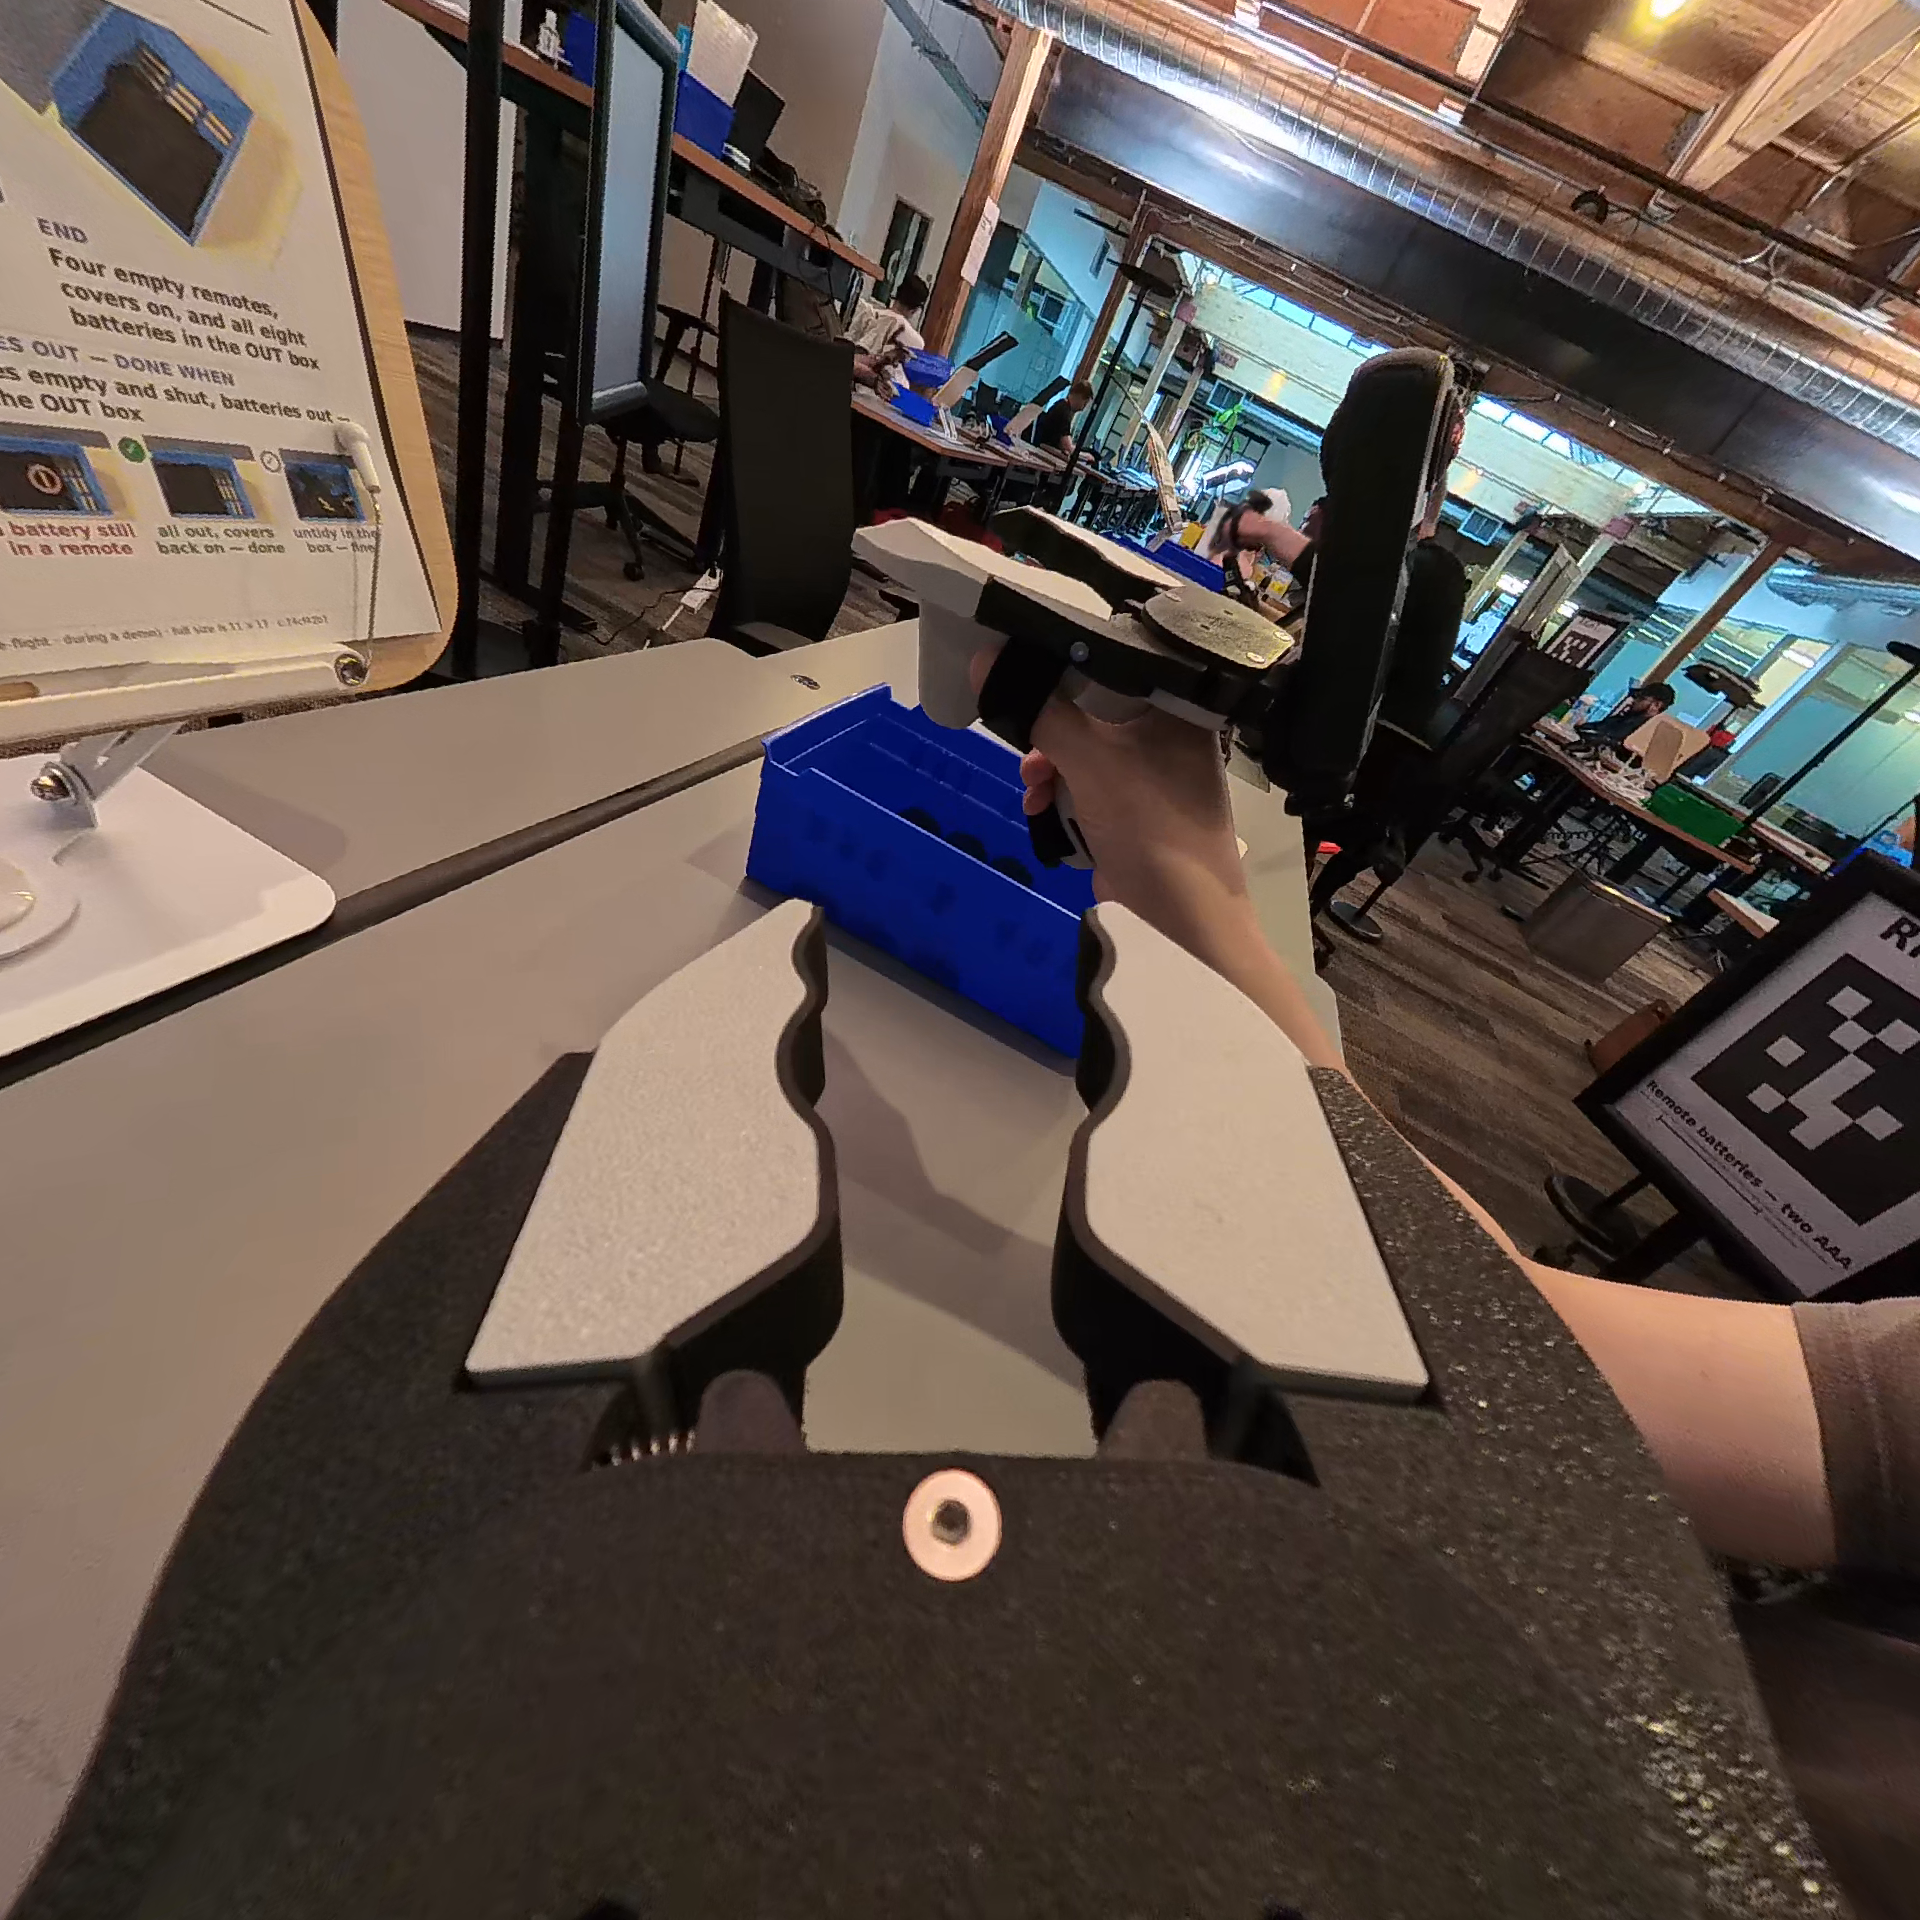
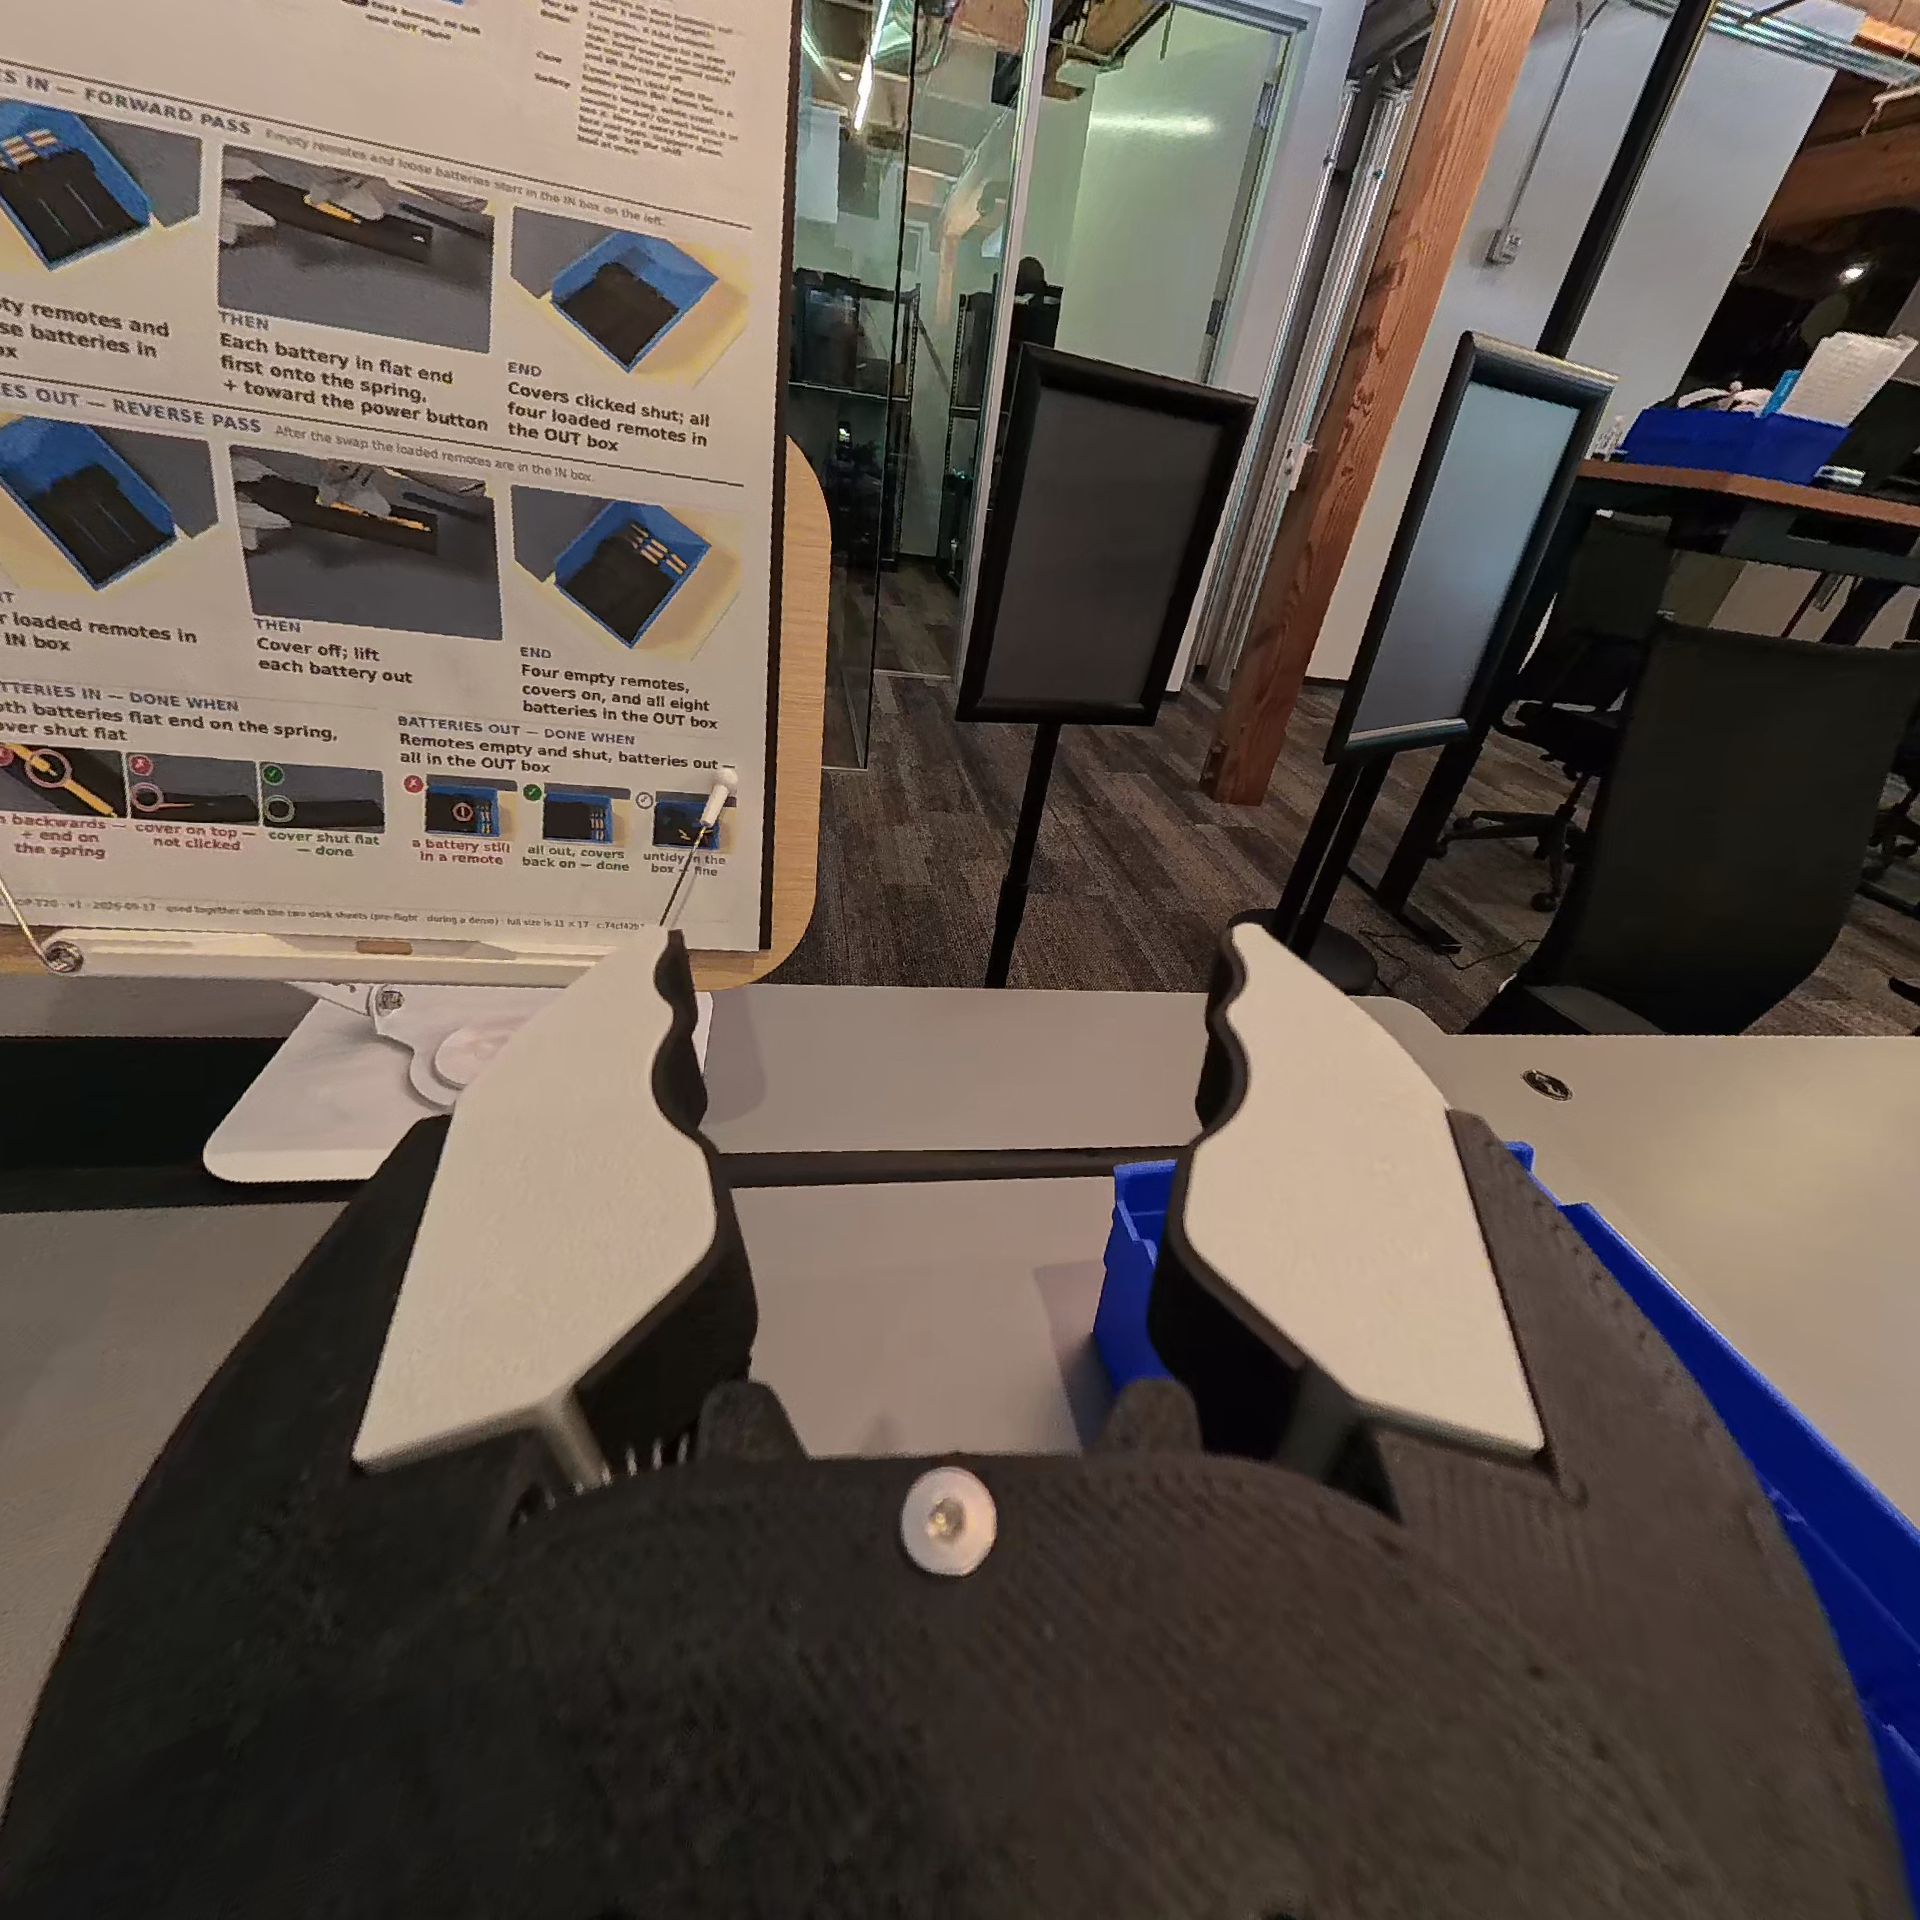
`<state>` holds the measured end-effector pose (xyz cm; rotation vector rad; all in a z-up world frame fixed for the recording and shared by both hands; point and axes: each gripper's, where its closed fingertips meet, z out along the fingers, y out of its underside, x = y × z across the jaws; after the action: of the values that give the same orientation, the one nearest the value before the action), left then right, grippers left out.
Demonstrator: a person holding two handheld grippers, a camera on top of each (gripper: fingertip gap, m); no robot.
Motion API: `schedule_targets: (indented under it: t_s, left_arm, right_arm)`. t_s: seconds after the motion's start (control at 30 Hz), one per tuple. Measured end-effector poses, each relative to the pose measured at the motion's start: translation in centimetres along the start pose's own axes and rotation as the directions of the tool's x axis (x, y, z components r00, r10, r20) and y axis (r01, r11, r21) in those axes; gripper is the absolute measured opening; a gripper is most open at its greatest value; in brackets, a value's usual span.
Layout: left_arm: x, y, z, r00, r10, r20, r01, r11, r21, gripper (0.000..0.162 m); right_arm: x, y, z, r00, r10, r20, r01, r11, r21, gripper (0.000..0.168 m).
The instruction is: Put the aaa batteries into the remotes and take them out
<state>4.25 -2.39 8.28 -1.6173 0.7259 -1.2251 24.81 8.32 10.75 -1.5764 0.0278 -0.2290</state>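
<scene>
Both tongs gape empty. Left tongs [image 1: 951, 997] hover before the blue box [image 1: 914, 862]; right tongs [image 2: 951, 1049] hang above it, probably lining up a reach inside

Just past the tips of my left claw [image 1: 951, 961] sits the blue bin [image 1: 914, 883] on the desk [image 1: 312, 1039]; dark shapes lie inside, too shadowed to tell remotes from batteries.

A bright blue bin [image 1: 935, 894] sits on a plain grey table [image 1: 312, 1039]. Both grippers' fingers [image 1: 686, 1153] are pale grey over speckled black bodies. At far right, a black-and-white checkered marker sign [image 1: 1808, 1081].
</scene>
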Motion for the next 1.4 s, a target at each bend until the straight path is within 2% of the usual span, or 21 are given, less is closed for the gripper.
schedule_targets:
  t_s: [1.0,1.23,1.4]
  left_arm:
    - [-0.2,0.1,0.0,1.000,0.003,0.012,-0.003,1.000,-0.003,0.045]
    - [-3.5,1.4,0.2,0.972,0.116,0.207,-0.098,0.991,-0.093,0.046]
    - [-7.0,2.2,-0.6,0.869,0.268,0.415,-0.196,0.958,-0.209,0.046]
  right_arm:
    - [-0.7,0.0,-0.1,1.000,-0.005,0.006,0.005,1.000,-0.002,0.095]
    - [-1.5,0.2,0.0,1.000,-0.012,0.014,0.012,1.000,-0.008,0.095]
    - [-2.5,0.5,0.1,0.999,-0.022,0.028,0.023,1.000,-0.018,0.095]
